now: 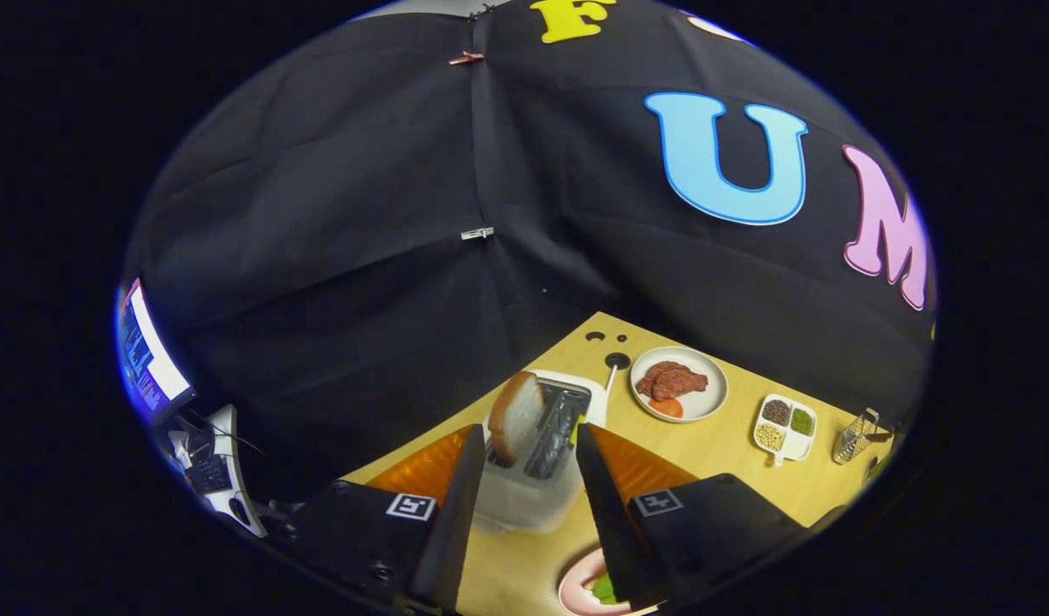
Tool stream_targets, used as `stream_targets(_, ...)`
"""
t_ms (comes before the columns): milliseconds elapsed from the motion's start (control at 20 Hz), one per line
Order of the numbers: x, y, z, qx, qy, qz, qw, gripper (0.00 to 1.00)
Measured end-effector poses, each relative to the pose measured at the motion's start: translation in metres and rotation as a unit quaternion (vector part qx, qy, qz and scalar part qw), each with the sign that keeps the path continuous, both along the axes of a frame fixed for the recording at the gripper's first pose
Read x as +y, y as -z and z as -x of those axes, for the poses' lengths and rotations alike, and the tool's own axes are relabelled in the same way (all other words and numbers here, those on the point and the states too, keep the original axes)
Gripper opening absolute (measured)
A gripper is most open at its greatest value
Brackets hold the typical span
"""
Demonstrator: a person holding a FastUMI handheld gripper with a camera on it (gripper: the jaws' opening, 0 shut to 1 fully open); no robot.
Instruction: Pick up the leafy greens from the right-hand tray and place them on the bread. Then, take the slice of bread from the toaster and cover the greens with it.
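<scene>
gripper (524, 445) fingers spread apart, grasping nothing, toaster (537, 466) between them with a bread slice (516, 415) standing in its left slot. greens (604, 589) on a pink plate (576, 590) at 6 o'clock of the toaster, beside the right finger. meat plate (678, 383) at 2 o'clock, divided dish (785, 427) beyond it

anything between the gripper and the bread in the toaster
Nothing visible. The gripper is open, its fingers either side of the toaster. The bread stands up out of the slot nearer one finger, just ahead of the tips, with open air above it. The plate with greens lies nearer, below the fingers.
</scene>
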State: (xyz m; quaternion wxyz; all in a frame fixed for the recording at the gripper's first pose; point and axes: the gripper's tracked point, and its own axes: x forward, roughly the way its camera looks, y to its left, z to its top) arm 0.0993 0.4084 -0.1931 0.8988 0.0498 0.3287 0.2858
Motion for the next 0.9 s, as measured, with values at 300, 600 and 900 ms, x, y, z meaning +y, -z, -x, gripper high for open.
stream_targets(300,0.044,0.042,-0.038,0.029,0.018,0.041,0.999,0.68)
stream_targets(600,0.056,0.081,-0.061,0.058,0.052,0.090,0.993,0.67)
stream_targets(900,0.054,0.095,-0.059,0.099,0.070,0.087,0.989,0.22)
